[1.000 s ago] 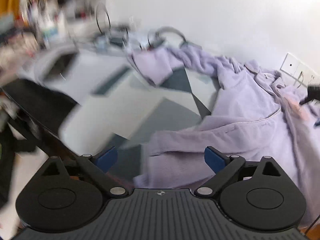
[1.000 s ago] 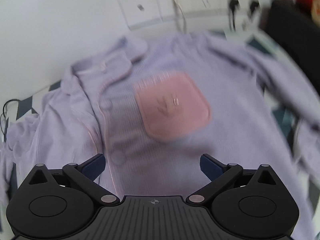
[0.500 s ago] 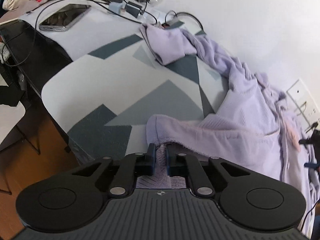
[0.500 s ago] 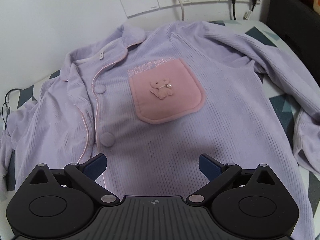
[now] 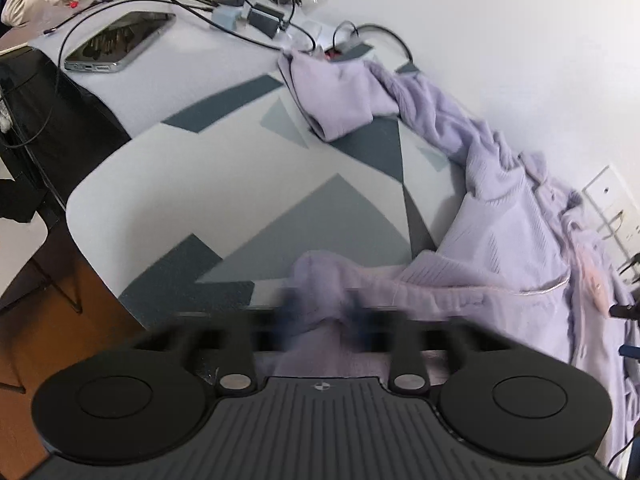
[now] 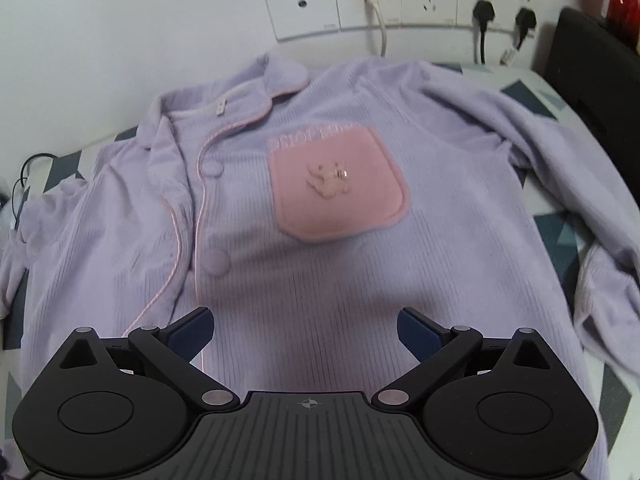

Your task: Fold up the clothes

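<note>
A lilac pajama top [image 6: 320, 280] with a pink chest pocket [image 6: 336, 188] lies face up on the patterned table cover, collar toward the wall. My right gripper [image 6: 306, 330] hovers open over its lower front, nothing between the blue pads. In the left wrist view the same pajama top [image 5: 500, 240] stretches off to the right, one sleeve [image 5: 340, 96] trailing to the back. My left gripper [image 5: 324, 316] is blurred, its fingers close together with a bunched edge of the pajama top pinched between them and lifted a little.
A grey-and-white geometric table cover [image 5: 224, 184] lies bare left of the garment, its edge [image 5: 92, 248] dropping to the floor. A phone [image 5: 120, 40], chargers and cables [image 5: 256, 16] sit at the back left. Wall sockets with plugs [image 6: 484, 12] line the wall; a dark chair back [image 6: 592, 80] stands right.
The left gripper went from open over the hem to shut on it, and now raises the bunched cloth slightly. The right gripper stays open and has drifted a little nearer the pocket.
</note>
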Demonstrator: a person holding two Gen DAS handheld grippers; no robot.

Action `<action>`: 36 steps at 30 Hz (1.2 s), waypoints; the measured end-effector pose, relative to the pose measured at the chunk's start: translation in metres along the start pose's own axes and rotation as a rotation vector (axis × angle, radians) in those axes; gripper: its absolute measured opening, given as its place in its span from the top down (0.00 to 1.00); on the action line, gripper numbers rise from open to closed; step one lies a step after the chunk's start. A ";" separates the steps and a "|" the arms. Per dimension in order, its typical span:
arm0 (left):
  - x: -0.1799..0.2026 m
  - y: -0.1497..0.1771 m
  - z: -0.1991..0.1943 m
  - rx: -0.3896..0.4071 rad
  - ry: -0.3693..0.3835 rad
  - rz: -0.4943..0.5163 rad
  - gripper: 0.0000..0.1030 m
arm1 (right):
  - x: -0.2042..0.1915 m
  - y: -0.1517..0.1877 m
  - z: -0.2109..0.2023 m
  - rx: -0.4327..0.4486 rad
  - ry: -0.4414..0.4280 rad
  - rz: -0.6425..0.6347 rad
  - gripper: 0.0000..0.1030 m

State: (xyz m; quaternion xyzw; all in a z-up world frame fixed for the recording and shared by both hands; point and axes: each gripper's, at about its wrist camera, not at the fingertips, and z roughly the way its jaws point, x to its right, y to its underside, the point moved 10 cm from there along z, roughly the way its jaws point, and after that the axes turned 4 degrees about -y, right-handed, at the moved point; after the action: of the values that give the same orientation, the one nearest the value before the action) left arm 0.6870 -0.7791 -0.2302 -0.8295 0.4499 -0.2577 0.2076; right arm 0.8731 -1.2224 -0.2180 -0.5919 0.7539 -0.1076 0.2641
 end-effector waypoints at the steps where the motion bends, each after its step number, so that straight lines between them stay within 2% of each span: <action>1: 0.002 0.000 0.001 -0.002 -0.004 0.008 0.86 | 0.002 0.001 0.000 0.000 0.001 0.000 0.05; 2: 0.005 0.000 -0.001 0.006 -0.008 0.021 0.87 | 0.004 0.002 0.000 -0.001 0.002 0.000 0.05; 5: 0.028 -0.002 -0.040 0.126 -0.001 0.108 0.88 | 0.009 0.006 0.000 -0.002 0.006 -0.001 0.05; 7: 0.051 0.009 -0.067 0.147 0.089 0.130 0.88 | 0.013 0.008 0.000 -0.002 0.008 -0.001 0.05; 9: 0.079 0.033 -0.081 0.093 0.221 0.172 0.86 | 0.016 0.011 0.000 -0.003 0.010 -0.002 0.05; 10: 0.093 0.052 -0.080 0.040 0.270 0.216 0.86 | 0.018 0.012 0.000 -0.003 0.011 -0.002 0.05; 11: 0.104 0.071 -0.076 -0.009 0.288 0.268 0.84 | 0.020 0.013 0.000 -0.003 0.013 -0.002 0.05; 13: 0.116 0.103 -0.065 -0.067 0.260 0.381 0.79 | 0.023 0.016 0.000 -0.004 0.015 -0.002 0.05; 16: 0.113 0.122 -0.050 -0.081 0.156 0.482 0.57 | 0.025 0.020 0.002 -0.010 0.006 0.013 0.05; 18: 0.109 0.122 -0.050 -0.053 0.124 0.504 0.36 | 0.024 0.023 0.002 -0.014 -0.003 0.015 0.05; 20: 0.107 0.119 -0.051 -0.024 0.122 0.517 0.33 | 0.022 0.026 0.003 -0.016 -0.007 0.006 0.05; 25: 0.113 0.111 -0.055 0.032 0.118 0.575 0.33 | 0.020 0.032 0.002 -0.032 -0.010 -0.003 0.05; 26: 0.119 0.113 -0.058 0.028 0.147 0.583 0.41 | 0.018 0.024 -0.001 -0.022 -0.020 0.007 0.05; 27: 0.125 0.114 -0.062 0.024 0.176 0.591 0.67 | 0.016 0.016 -0.005 -0.013 -0.029 0.017 0.06; 28: 0.131 0.115 -0.065 0.020 0.205 0.599 0.77 | 0.014 0.008 -0.008 -0.003 -0.039 0.027 0.07; 29: 0.137 0.116 -0.069 0.018 0.229 0.604 0.81 | 0.013 0.000 -0.011 0.007 -0.049 0.037 0.07; 36: 0.132 0.115 -0.061 0.008 0.194 0.559 0.83 | 0.000 -0.056 -0.036 0.075 -0.118 0.109 0.08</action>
State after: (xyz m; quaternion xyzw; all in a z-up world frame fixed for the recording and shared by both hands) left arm 0.6369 -0.9568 -0.2167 -0.6440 0.6776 -0.2706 0.2299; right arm 0.9005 -1.2436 -0.1616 -0.5451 0.7636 -0.0860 0.3353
